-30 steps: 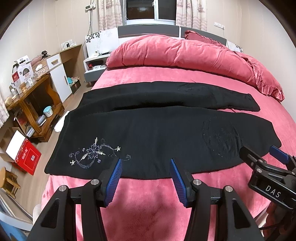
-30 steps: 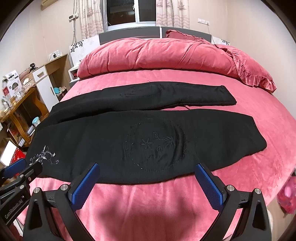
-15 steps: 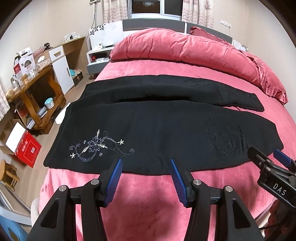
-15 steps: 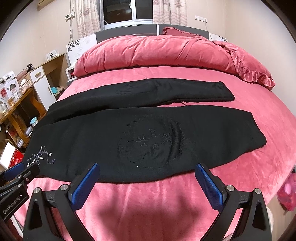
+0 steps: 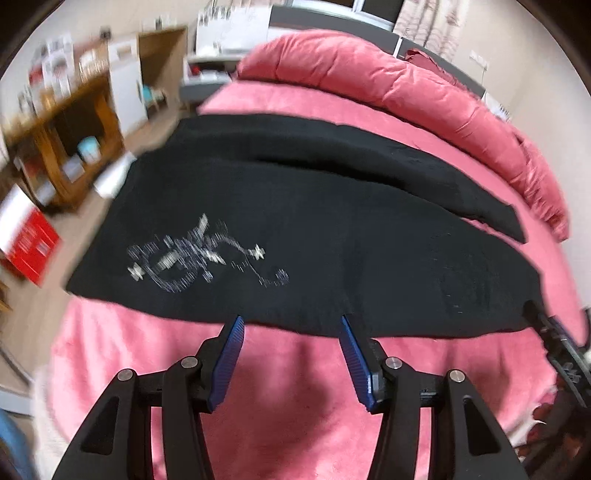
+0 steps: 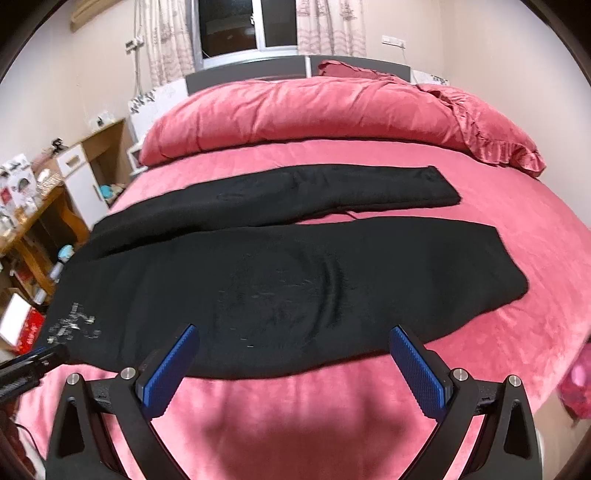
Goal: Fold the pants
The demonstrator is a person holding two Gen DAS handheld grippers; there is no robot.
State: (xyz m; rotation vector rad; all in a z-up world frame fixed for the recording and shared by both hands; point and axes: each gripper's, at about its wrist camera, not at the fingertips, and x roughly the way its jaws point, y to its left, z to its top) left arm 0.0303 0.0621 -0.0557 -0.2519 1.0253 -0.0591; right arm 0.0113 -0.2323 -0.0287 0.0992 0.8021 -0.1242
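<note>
Black pants (image 6: 288,280) lie flat across pink bed (image 6: 535,229), legs apart. Left gripper (image 5: 291,321) & right gripper (image 6: 293,334) both spread, empty, just at near hem. Fabric prob soft, limp, light; pinch near edge.

Both cameras sit low at the near edge of the bed (image 6: 517,221) and look across it toward the window (image 6: 247,26). The left wrist view is blurry, sits close to the pants (image 5: 295,229) and tilts left toward the desk (image 5: 62,122). The right wrist view looks straight on. Both share the pants (image 6: 295,273).
</note>
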